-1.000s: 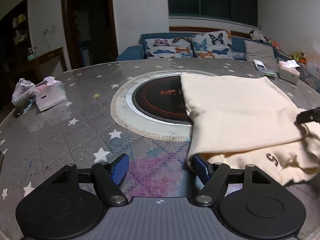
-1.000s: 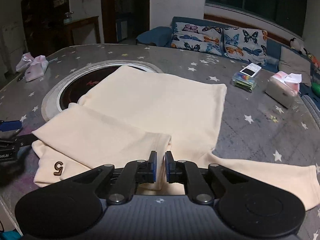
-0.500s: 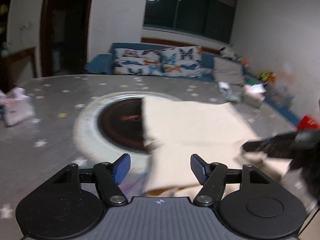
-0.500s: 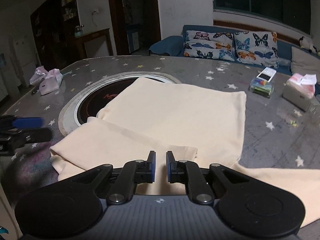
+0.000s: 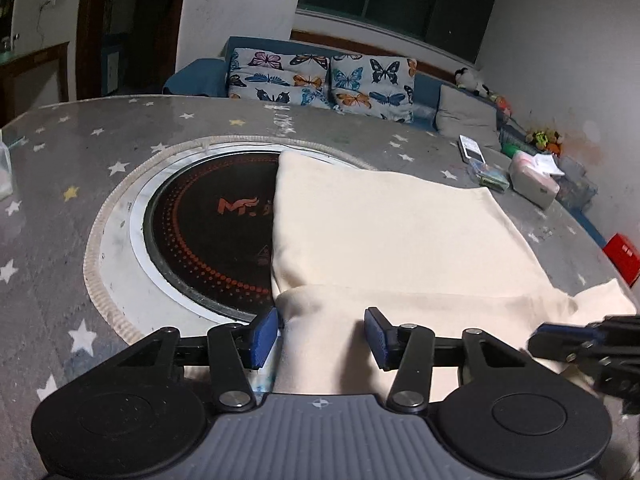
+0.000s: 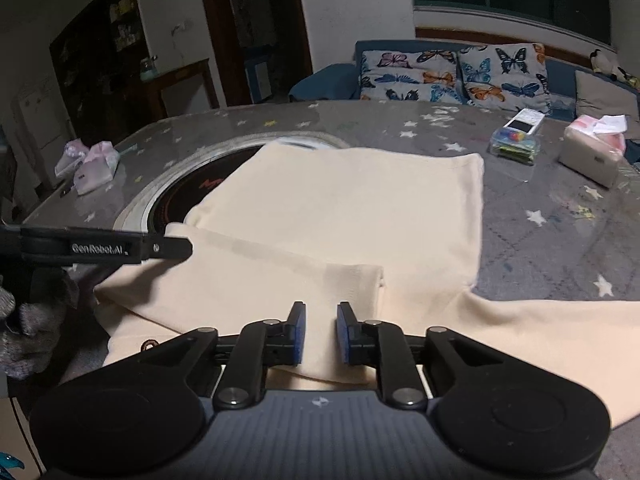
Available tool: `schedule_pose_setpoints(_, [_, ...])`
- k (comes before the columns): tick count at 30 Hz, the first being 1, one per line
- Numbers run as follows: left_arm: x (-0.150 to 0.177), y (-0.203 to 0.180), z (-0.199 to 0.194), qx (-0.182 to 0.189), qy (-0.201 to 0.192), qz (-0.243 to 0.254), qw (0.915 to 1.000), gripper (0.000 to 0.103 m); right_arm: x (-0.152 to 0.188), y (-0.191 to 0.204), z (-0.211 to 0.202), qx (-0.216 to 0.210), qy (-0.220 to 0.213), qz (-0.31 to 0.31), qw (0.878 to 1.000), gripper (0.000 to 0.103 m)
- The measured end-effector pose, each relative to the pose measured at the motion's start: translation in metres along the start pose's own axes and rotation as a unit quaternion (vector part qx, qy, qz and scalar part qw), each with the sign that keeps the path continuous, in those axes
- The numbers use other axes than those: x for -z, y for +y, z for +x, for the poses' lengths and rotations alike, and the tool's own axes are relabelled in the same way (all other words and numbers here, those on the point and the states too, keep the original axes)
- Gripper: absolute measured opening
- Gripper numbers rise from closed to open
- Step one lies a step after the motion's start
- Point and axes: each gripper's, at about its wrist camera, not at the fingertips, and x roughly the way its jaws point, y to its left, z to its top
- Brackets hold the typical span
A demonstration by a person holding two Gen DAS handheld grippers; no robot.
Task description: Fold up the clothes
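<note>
— Where do the grippers stand?

— The left gripper (image 5: 320, 334) hangs half open over the near left corner of the cream T-shirt (image 5: 400, 232); its jaws have just been closing, cloth lies between the blue pads (image 5: 264, 334), and neither pad presses it yet. The right gripper (image 6: 322, 334) shows a narrow gap, its jaws having just been opening, with the folded-in sleeve (image 6: 280, 280) under them and nothing gripped.

— And the garment itself?

— It lies flat on the star-patterned table (image 5: 60, 208), partly over the round induction cooktop (image 5: 208, 232), its body running straight away from both grippers toward the butterfly cushions (image 5: 320, 80). The other sleeve (image 6: 560, 336) trails out flat to the right, nearer the right hand.

— What has changed?

— A second ago the left gripper sat wide open over bare table beside the shirt; now it straddles the shirt's edge. The right, then nearly shut on the sleeve hem, has let go. The fold likely continues from this near edge.
</note>
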Motion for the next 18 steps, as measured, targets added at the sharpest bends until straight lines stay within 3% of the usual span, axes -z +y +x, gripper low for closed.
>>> schedule_pose_setpoints(6, [-0.001, -0.016, -0.008, 0.0, -0.009, 0.02, 0.9998, 0.054, 0.007, -0.027, -0.03, 0.042, -0.028, 0.035, 0.998, 0.024])
schedule_pose_setpoints(11, [-0.003, -0.038, -0.016, 0.007, -0.023, 0.048, 0.9985, 0.062, 0.026, -0.068, -0.054, 0.103, -0.039, 0.085, 0.99, 0.029])
schedule_pose_setpoints(18, [0.0, -0.072, -0.016, 0.019, -0.024, 0.085, 0.9959, 0.072, 0.051, -0.142, -0.085, 0.209, -0.058, 0.167, 0.962, 0.03])
